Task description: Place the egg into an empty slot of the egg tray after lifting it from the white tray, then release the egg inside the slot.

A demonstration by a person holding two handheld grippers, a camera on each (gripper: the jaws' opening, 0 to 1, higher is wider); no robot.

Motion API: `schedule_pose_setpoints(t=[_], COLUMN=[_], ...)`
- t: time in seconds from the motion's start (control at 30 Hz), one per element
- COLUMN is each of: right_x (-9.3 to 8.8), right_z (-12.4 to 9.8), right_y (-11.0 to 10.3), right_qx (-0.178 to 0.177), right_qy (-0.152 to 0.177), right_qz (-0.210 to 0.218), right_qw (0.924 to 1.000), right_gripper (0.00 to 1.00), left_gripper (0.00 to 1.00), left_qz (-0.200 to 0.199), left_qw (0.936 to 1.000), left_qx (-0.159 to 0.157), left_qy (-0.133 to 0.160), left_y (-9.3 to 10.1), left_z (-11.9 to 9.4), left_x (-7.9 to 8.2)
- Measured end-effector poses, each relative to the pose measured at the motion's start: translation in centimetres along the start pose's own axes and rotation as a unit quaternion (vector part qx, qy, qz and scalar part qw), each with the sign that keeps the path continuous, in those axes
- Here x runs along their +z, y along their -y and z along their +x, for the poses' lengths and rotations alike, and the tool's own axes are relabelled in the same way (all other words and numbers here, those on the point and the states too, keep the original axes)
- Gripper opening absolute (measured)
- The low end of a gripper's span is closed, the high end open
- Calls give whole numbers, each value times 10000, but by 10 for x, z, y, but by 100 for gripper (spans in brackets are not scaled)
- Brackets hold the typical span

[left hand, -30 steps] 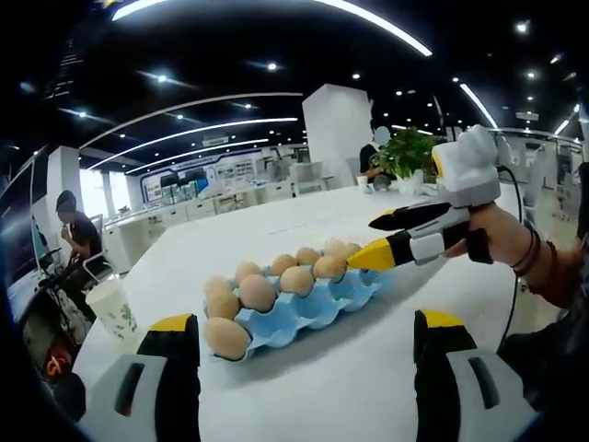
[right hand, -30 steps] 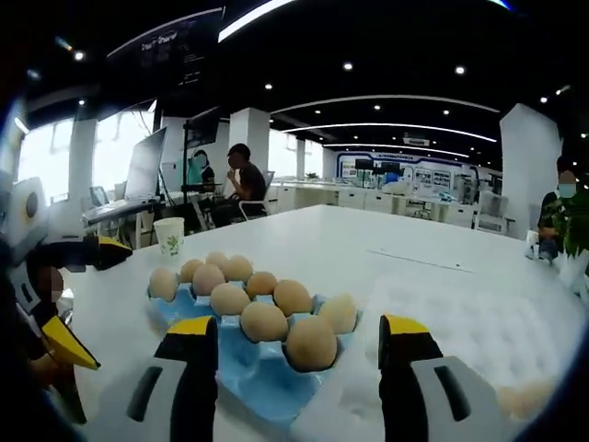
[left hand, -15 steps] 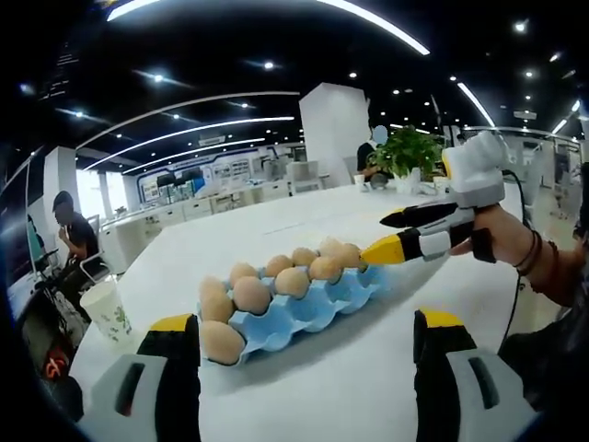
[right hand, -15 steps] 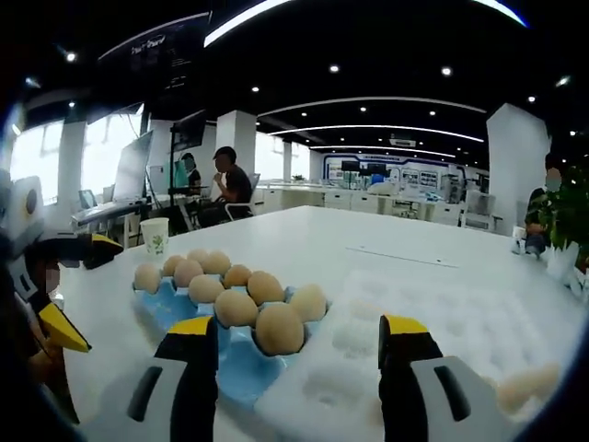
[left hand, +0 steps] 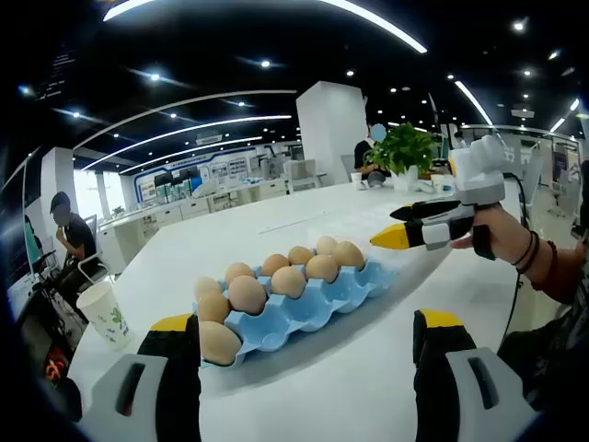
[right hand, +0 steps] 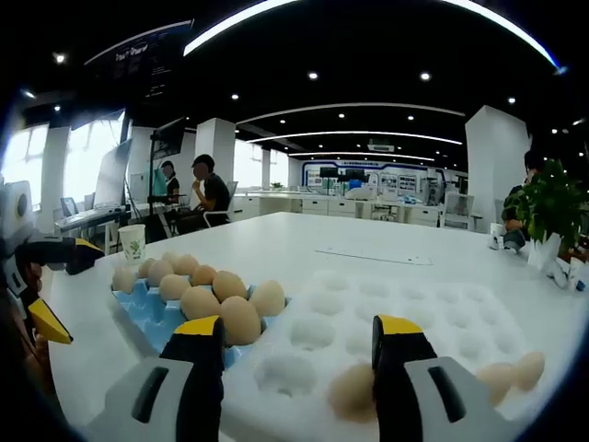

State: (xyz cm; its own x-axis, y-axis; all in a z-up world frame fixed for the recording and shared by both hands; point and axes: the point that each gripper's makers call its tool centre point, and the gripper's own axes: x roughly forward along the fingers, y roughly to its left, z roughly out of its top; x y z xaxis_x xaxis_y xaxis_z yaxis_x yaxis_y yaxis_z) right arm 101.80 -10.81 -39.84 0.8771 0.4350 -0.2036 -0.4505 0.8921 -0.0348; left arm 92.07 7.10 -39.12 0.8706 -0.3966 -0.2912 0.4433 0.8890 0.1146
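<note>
Paper cup point(left hand: 107, 313) beside egg tray point(left hand: 304, 308); potted plant point(left hand: 402, 152) beyond right tool point(left hand: 391, 226).

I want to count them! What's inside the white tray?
The white tray holds three brown eggs: one partly covered by the right tool, and two near its edge. The other hollows look empty.

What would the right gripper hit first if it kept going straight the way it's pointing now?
Probably the white tray: the right gripper, fingers open and empty, points over its hollow slots. The nearest egg lies just inside the right finger, so it might be brushed first; depth is hard to judge.
</note>
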Motion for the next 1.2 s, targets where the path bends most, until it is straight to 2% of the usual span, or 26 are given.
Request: schedule_pose_setpoints(t=[0.07, 0.2, 0.33, 0.47, 0.6, 0.73, 0.83, 0.97, 1.03, 1.2], right_x=[-3, -4, -9, -12, -19, -18, -20, -26, -27, -29], right_z=[-1, -3, -5, -6, -8, -8, -7, -11, -13, -13], right_y=[3, 12, 20, 23, 30, 32, 33, 39, 38, 41], right_qx=[-60, -256, -419, -521, -699, -748, -869, -1316, -1499, -1672], right_qy=[4, 45, 5, -4, -131, -144, -281, -644, -703, -705], right_qz=[28, 16, 107, -98, -64, -157, -281, -508, -249, -36], right_qw=[10000, 9997, 9991, 9986, 9974, 9970, 9954, 9879, 9859, 9834], right_gripper=[66, 57, 55, 49, 42, 39, 37, 32, 32, 32], left_gripper=[99, 99, 99, 98, 98, 98, 98, 98, 98, 98], left_qz=[6, 16, 3, 8, 17, 22, 25, 28, 26, 37], left_qw=[10000, 10000, 10000, 10000, 10000, 10000, 10000, 10000, 10000, 10000], left_qx=[-9, -15, -7, -36, -11, -11, -14, -1, -2, -49], left_qy=[9, 15, 9, 0, -3, 7, 10, -10, -7, -19], left_y=[1, 1, 0, 2, 1, 1, 1, 0, 0, 1], left_z=[0, 0, 0, 0, 1, 0, 0, 0, 0, 3], left_x=[1, 1, 0, -1, -1, -1, -1, -2, -2, -2])
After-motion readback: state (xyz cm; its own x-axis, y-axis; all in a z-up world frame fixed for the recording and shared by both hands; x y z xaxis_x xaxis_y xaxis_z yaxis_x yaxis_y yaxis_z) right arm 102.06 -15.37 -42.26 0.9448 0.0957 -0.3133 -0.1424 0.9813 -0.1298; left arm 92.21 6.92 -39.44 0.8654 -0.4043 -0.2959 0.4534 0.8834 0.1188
